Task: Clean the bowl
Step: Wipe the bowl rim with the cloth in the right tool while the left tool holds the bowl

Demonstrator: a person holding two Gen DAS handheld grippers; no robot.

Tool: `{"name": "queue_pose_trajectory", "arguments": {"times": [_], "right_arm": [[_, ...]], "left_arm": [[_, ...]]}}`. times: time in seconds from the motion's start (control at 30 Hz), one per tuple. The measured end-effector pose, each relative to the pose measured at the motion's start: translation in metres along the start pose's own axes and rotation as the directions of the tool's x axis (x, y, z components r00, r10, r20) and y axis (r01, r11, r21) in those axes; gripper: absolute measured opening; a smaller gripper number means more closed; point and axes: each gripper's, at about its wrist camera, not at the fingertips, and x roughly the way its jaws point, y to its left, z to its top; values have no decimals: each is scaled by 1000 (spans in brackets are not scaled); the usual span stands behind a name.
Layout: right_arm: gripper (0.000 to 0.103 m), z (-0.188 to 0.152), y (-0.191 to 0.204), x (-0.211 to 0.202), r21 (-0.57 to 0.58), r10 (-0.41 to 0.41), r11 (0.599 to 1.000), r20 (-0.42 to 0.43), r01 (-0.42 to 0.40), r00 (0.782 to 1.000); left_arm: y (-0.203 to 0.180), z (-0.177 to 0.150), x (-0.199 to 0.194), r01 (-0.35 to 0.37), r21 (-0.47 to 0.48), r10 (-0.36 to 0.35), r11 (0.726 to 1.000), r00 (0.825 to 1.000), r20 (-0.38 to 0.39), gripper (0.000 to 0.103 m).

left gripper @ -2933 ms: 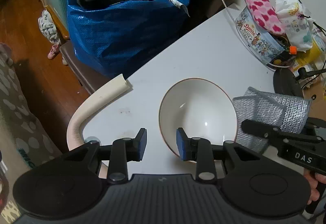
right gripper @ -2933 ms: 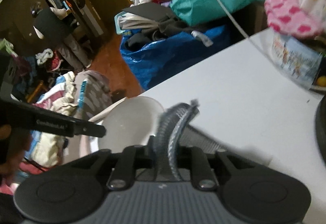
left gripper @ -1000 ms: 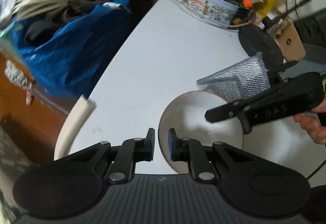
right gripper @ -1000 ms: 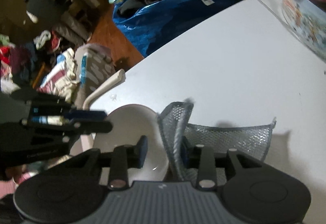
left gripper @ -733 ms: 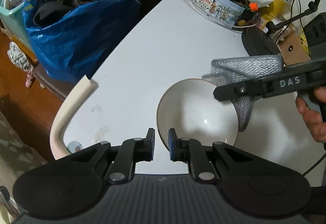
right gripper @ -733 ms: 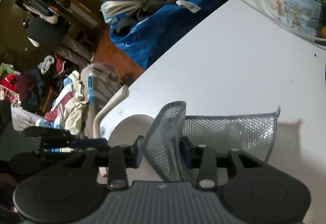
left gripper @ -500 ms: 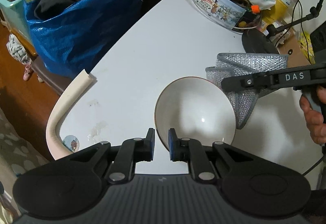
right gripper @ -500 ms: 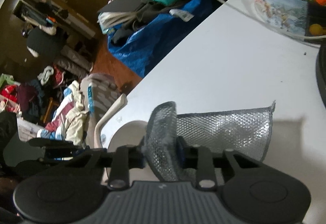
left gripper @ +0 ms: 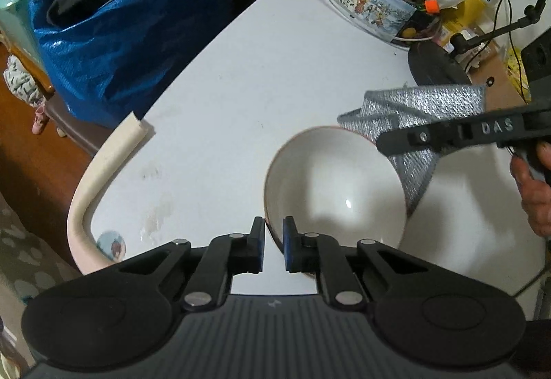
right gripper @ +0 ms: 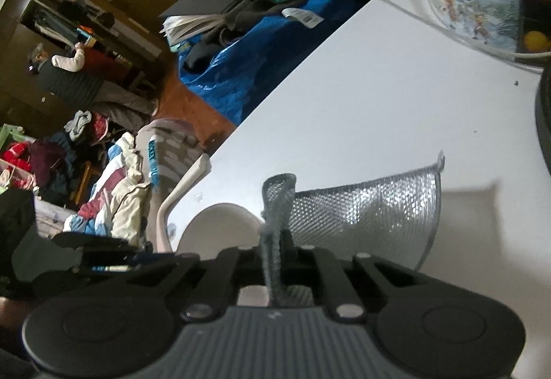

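Observation:
A white bowl (left gripper: 334, 186) with a brown rim stands on the white table (left gripper: 258, 69). My left gripper (left gripper: 273, 241) has its jaws closing on the bowl's near rim, which runs between the blue pads. A silver mesh cloth (left gripper: 423, 103) hangs by the bowl's far right rim. My right gripper (right gripper: 273, 251) is closing on a pinched fold of this cloth (right gripper: 361, 207), with the rest draped to the right. In the right wrist view the bowl (right gripper: 220, 227) lies just left of the fold. A person's hand (left gripper: 533, 186) holds the right gripper's handle.
A blue bag (left gripper: 120, 45) stuffed with clothes sits beyond the table's left edge. A cream foam tube (left gripper: 103, 165) curves along the near left corner. A biscuit tin (left gripper: 372, 7), a black round stand base (left gripper: 437, 65) and cables crowd the far right.
The right gripper's jaws have shut on the cloth's fold and lifted it beside the bowl. The left jaws, wide apart earlier, now grip the bowl's rim.

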Motion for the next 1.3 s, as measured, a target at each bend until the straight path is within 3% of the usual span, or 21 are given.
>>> {"name": "queue_pose_trajectory", "arguments": {"times": [0.17, 0.27, 0.37, 0.47, 0.53, 0.8, 0.9, 0.97, 1.07, 1.13, 1.2, 1.3], "right_arm": [[6, 1, -6, 1, 26, 23, 999, -12, -23, 1000], [7, 2, -6, 2, 32, 18, 999, -16, -18, 1000], [10, 4, -7, 3, 35, 6, 999, -12, -6, 1000], [11, 8, -11, 4, 57, 14, 998, -8, -14, 1000], [12, 10, -12, 5, 60, 17, 998, -8, -17, 1000], [17, 25, -4, 12, 16, 14, 1000, -29, -14, 999], [20, 30, 0, 16, -7, 6, 1000, -42, -6, 999], [20, 31, 0, 16, -12, -2, 1000, -44, 1, 999], [17, 29, -4, 15, 5, -3, 1000, -41, 3, 999], [16, 26, -7, 14, 19, -2, 1000, -39, 3, 999], [16, 22, -8, 11, 24, -5, 1000, -33, 6, 999], [16, 16, -7, 7, 24, -12, 1000, -25, 13, 1000]], "left_arm": [[-4, 20, 9, -18, 79, 17, 997, 1000, 10, 5], [-12, 30, 13, -10, 201, 4, 980, 1000, 27, 6], [-23, 36, 15, 12, 411, -34, 912, 998, 45, 6], [-30, 37, 19, 7, 519, -36, 855, 998, 46, 6], [-30, 40, 20, 16, 547, -47, 837, 998, 42, 6], [-43, 45, 24, 38, 722, -78, 691, 997, 22, 6], [-49, 50, 26, 45, 756, -83, 653, 997, 12, 8], [-50, 54, 30, 40, 738, -74, 674, 997, 13, 11], [-44, 60, 29, 44, 600, -61, 799, 998, 7, 14], [-31, 59, 20, 73, 418, -87, 905, 996, 15, 22], [-22, 49, 14, 76, 290, -83, 954, 996, 13, 28], [-12, 29, 7, 87, 155, -87, 984, 996, -5, 29]]}}
